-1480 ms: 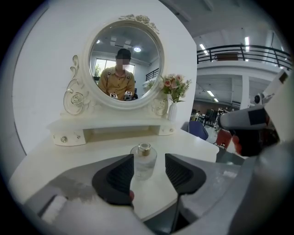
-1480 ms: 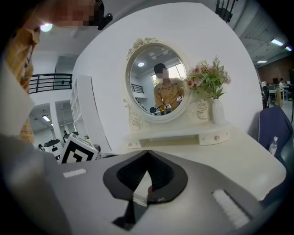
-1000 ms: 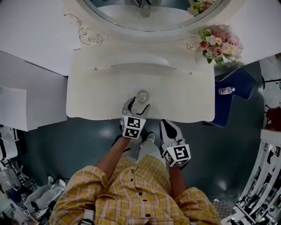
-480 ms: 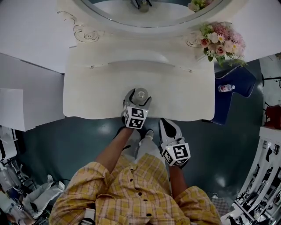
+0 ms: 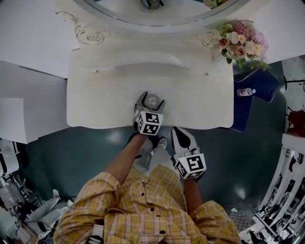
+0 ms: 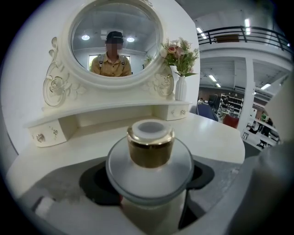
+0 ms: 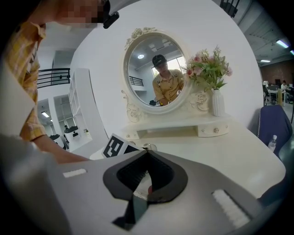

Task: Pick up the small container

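The small container (image 5: 152,101) is a frosted white jar with a gold cap (image 6: 150,147). It stands upright near the front edge of the cream dressing table (image 5: 105,100). My left gripper (image 5: 152,99) reaches over that edge, one jaw on each side of the jar. Its jaws have just been opening and now stand wide, and in the left gripper view (image 6: 149,180) I see no pad pressing on the jar. My right gripper (image 5: 179,133) hangs in front of the table, off its edge, with its jaws closed tip to tip (image 7: 147,153) and nothing between them.
An oval mirror (image 5: 157,7) and a low drawer shelf (image 5: 152,66) line the back of the table. A vase of pink flowers (image 5: 240,40) stands at the back right. Right of the table, a blue chair (image 5: 259,81) holds a small bottle (image 5: 245,92). A white cabinet (image 5: 19,119) stands at the left.
The left gripper has moved forward over the table edge and lowered, so its jaws now flank the jar instead of stopping short of it. The right gripper has stayed put.
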